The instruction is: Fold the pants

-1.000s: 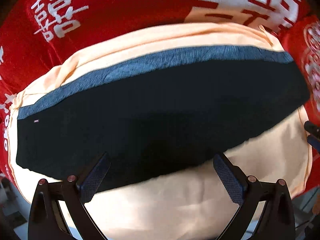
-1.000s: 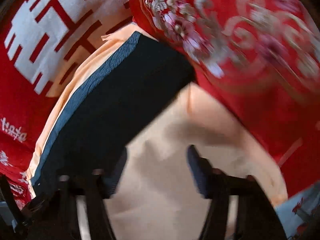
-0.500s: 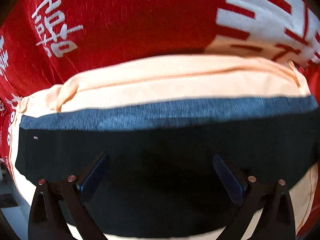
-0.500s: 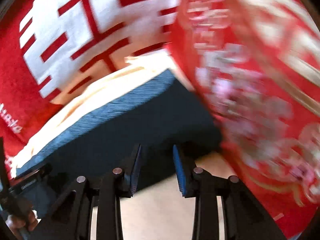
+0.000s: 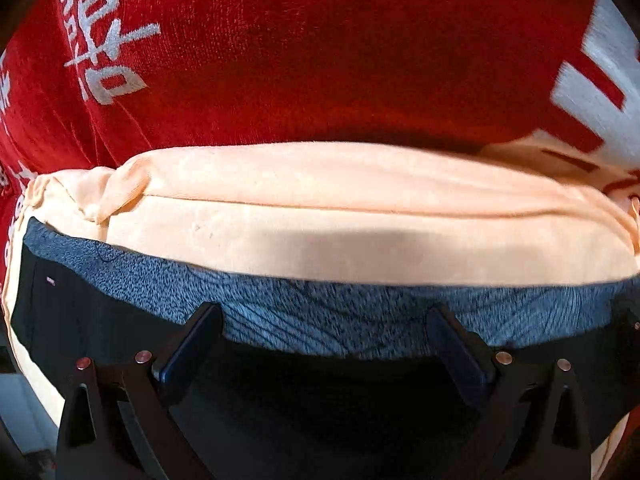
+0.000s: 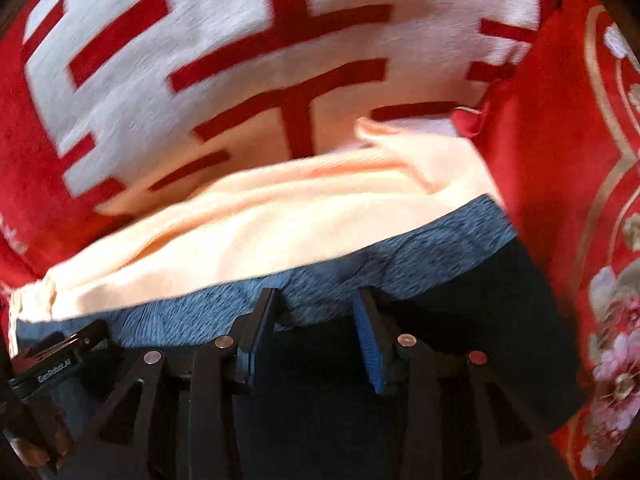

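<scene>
left wrist view: your left gripper (image 5: pixel 324 344) hangs wide apart over the pants' (image 5: pixel 120 344) grey waistband (image 5: pixel 328 312), on the peach cloth (image 5: pixel 320 236). your right gripper (image 6: pixel 314 328), jaws just reopening, part apart, empty. next, likely pinch that band.

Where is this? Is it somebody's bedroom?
Probably, though I can't be sure. The dark pants lie on a peach cloth spread over a red blanket with big white characters, beside red flowered bedding. That looks like a bed at home.
</scene>
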Action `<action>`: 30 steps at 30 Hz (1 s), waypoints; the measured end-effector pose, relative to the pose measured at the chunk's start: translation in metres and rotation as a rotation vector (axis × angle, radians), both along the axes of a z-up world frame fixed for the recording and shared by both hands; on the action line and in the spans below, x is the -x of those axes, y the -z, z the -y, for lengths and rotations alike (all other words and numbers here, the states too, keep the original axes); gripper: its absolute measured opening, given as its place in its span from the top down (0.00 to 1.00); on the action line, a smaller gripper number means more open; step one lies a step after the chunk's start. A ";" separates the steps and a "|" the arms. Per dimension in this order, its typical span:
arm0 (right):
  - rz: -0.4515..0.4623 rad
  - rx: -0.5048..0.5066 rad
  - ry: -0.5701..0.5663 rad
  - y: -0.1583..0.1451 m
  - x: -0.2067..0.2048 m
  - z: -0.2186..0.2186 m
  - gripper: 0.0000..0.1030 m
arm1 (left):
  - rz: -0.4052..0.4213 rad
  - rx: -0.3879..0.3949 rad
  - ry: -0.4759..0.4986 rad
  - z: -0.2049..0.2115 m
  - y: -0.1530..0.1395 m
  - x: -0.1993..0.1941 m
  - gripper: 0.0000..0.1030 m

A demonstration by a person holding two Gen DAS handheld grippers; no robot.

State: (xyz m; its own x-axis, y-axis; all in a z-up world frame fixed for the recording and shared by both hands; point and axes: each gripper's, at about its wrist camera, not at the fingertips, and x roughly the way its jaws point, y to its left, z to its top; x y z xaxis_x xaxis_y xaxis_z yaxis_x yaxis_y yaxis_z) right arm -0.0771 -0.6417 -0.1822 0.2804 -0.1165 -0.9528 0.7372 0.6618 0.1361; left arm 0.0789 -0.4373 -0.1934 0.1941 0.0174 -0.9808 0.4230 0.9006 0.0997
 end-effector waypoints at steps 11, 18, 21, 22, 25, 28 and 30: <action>-0.072 -0.029 -0.027 -0.020 0.066 -0.056 0.39 | -0.071 0.007 0.220 -0.004 -0.024 0.078 0.00; -0.039 -0.041 -0.025 -0.007 0.081 -0.066 0.23 | -0.065 0.082 0.201 -0.022 -0.010 0.093 0.00; -0.049 -0.042 -0.037 -0.001 0.077 -0.066 0.21 | -0.075 0.077 0.215 -0.026 -0.008 0.091 0.00; -0.051 -0.043 -0.039 -0.001 0.077 -0.067 0.21 | -0.082 0.076 0.212 -0.028 -0.007 0.089 0.00; -0.050 -0.044 -0.051 -0.003 0.075 -0.067 0.20 | -0.086 0.072 0.206 -0.028 -0.007 0.087 0.00; -0.047 -0.043 -0.062 0.000 0.067 -0.068 0.20 | -0.085 0.071 0.195 -0.025 -0.008 0.087 0.00; -0.036 -0.048 -0.059 -0.001 0.071 -0.068 0.20 | -0.087 0.071 0.192 -0.030 -0.003 0.082 0.00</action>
